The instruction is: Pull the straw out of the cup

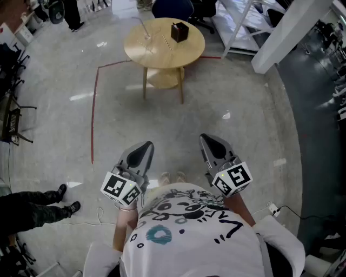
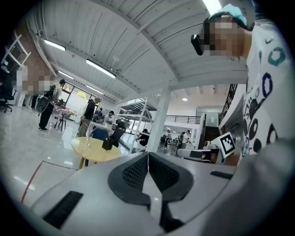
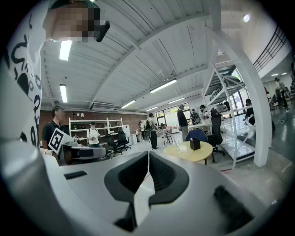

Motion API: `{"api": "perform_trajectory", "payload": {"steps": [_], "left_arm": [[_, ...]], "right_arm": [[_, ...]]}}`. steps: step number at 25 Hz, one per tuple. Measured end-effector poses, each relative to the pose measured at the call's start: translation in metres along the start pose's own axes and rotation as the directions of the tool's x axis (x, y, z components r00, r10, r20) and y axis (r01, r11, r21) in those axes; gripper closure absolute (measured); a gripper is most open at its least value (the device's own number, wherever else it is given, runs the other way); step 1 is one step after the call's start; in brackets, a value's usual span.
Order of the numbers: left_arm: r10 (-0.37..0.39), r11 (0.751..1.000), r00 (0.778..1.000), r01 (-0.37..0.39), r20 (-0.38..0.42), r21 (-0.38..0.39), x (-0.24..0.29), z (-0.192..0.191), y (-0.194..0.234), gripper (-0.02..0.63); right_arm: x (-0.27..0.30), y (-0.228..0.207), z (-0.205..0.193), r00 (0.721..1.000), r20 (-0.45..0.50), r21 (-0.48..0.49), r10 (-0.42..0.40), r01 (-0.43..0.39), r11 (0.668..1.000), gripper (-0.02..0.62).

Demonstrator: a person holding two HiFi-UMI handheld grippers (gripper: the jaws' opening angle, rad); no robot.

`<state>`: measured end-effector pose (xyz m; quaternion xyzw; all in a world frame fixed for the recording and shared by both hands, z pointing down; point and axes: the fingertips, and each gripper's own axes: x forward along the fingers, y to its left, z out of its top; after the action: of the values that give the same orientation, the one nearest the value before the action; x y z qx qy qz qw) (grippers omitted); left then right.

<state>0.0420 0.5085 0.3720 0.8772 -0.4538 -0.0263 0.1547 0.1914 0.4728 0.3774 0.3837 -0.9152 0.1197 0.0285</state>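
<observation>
Black-and-white square markers [image 1: 120, 188] on closed left claw [image 1: 145, 147], right claw [image 1: 206, 139]

No text is legible; only square markers on the left tool [image 1: 146, 145] and right tool [image 1: 207, 138].

A glossy grey concrete floor [image 1: 65, 81] ran through the hall and reflected the lights. A line of red tape [image 1: 93, 108] marked a corner on it. Inside that mark stood a round pale wooden table [image 1: 141, 51] on splayed legs, with a blue chair [image 1: 172, 7] just behind its far edge. A white metal rack [image 1: 238, 24] and a thick white column [image 1: 286, 32] rose to the right. Overhead, a white ribbed ceiling [image 2: 138, 41] carried long tube lights [image 2: 99, 68]. A brick wall [image 3: 120, 119] closed the far end, with black office chairs [image 3: 122, 138] before it.
</observation>
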Motion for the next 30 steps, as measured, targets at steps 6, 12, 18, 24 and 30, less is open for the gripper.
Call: {"api": "perform_trajectory", "payload": {"steps": [6,12,18,24,30], "left_arm": [[-0.003,1.000,1.000,0.003,0.004,-0.007,0.000,-0.009,-0.012,0.589],[0.000,1.000,1.000,0.000,-0.004,-0.011,-0.003,-0.014,-0.017,0.589],[0.027,0.999,0.999,-0.028,-0.021,-0.019,-0.004,-0.020,-0.020,0.589],[0.077,0.997,0.997,-0.078,-0.014,-0.016,0.006,-0.024,-0.026,0.589],[0.124,0.992,0.992,-0.124,-0.006,-0.018,0.021,-0.028,-0.032,0.589]], "right_arm": [[-0.011,0.002,0.004,1.000,0.001,-0.026,0.011,-0.011,1.000,0.565],[-0.016,0.005,-0.001,1.000,0.012,-0.013,0.027,-0.027,1.000,0.565],[-0.023,0.003,0.003,0.998,0.017,-0.018,0.054,-0.054,0.998,0.565],[-0.028,-0.016,0.000,0.997,-0.005,-0.042,0.081,-0.081,0.996,0.565],[-0.032,-0.038,0.004,0.993,-0.009,-0.069,0.116,-0.116,0.991,0.565]]}}
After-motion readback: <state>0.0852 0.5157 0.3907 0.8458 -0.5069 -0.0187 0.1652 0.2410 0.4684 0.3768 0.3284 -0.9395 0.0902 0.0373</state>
